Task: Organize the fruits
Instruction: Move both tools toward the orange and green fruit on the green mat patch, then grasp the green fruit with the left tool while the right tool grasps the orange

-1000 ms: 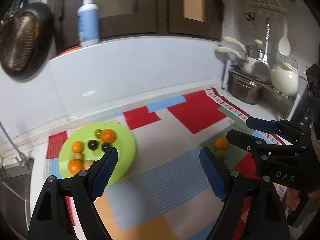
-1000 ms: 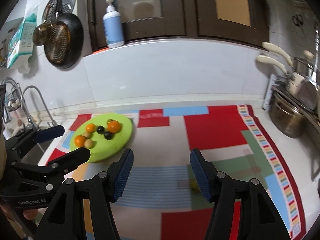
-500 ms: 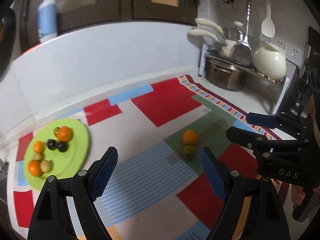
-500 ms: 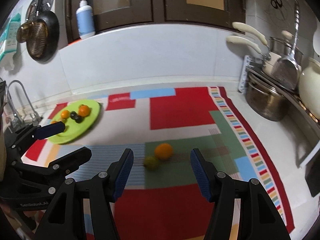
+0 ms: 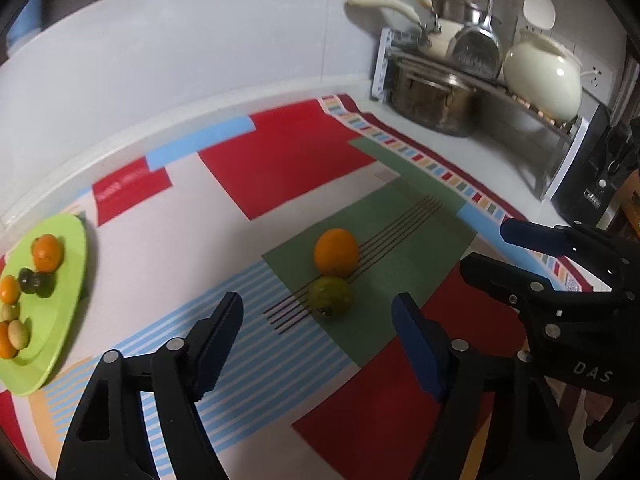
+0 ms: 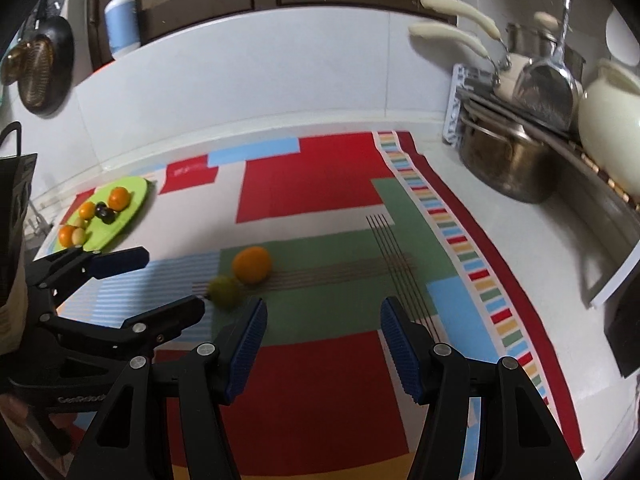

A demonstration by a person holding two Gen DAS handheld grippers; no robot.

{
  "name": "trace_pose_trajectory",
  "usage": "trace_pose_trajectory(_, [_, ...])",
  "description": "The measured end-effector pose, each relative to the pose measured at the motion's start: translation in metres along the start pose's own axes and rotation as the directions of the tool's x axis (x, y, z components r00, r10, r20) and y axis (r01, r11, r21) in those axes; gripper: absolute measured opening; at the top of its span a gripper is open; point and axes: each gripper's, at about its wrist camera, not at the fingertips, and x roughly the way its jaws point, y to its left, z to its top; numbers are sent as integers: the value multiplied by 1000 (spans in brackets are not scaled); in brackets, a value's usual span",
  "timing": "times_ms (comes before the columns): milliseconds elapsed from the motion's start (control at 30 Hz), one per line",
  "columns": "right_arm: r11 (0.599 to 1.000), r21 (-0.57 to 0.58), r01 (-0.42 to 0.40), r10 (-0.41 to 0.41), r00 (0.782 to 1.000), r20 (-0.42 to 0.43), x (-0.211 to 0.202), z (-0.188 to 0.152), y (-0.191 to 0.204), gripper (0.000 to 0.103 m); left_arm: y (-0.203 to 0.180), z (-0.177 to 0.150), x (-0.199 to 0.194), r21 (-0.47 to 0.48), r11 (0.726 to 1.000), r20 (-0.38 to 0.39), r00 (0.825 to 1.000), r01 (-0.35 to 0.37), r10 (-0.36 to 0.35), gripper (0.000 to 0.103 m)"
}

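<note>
An orange (image 5: 335,251) and a green fruit (image 5: 329,296) lie touching on the green patch of the colourful mat (image 5: 288,160). They also show in the right wrist view, the orange (image 6: 252,265) and the green fruit (image 6: 225,291). My left gripper (image 5: 318,334) is open and empty, just short of the green fruit. My right gripper (image 6: 322,338) is open and empty, to the right of both fruits. A green plate (image 5: 68,312) at the far left holds several small fruits; it also shows in the right wrist view (image 6: 130,216).
A metal pot (image 5: 434,98), a cream kettle (image 5: 542,76) and pans stand on a rack at the back right. A soap bottle (image 6: 122,20) and a hanging pan (image 6: 40,68) are at the back wall. A black appliance (image 5: 592,184) stands at the right.
Both grippers have swung right, away from the plate, toward the orange and green fruit, which now sit closer and nearer the middle of both views. Both stay open.
</note>
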Motion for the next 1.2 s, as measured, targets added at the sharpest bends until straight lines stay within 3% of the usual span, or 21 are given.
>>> trace_pose_trajectory(300, [1000,5,-2,2,999,-47,25,-4,-9,60,4,4,24,-30,999,-42,999,21,-22,52])
trace_pose_trajectory(567, [1000,13,-23,24,998,-63,37,-1,-8,60,10,4,36,-85,992,-83,991,94,-101,29])
trace_pose_trajectory(767, [999,-7,-41,40,997,-63,42,4,-1,60,17,3,30,-100,990,-77,991,100,-107,28])
trace_pose_trajectory(967, [997,-26,-67,65,996,-66,50,8,11,60,29,1,17,-57,998,-70,998,1,-5,28])
trace_pose_trajectory(1200, [991,-51,-122,118,990,-80,64,15,31,60,44,-3,10,-61,997,-72,997,-46,41,28])
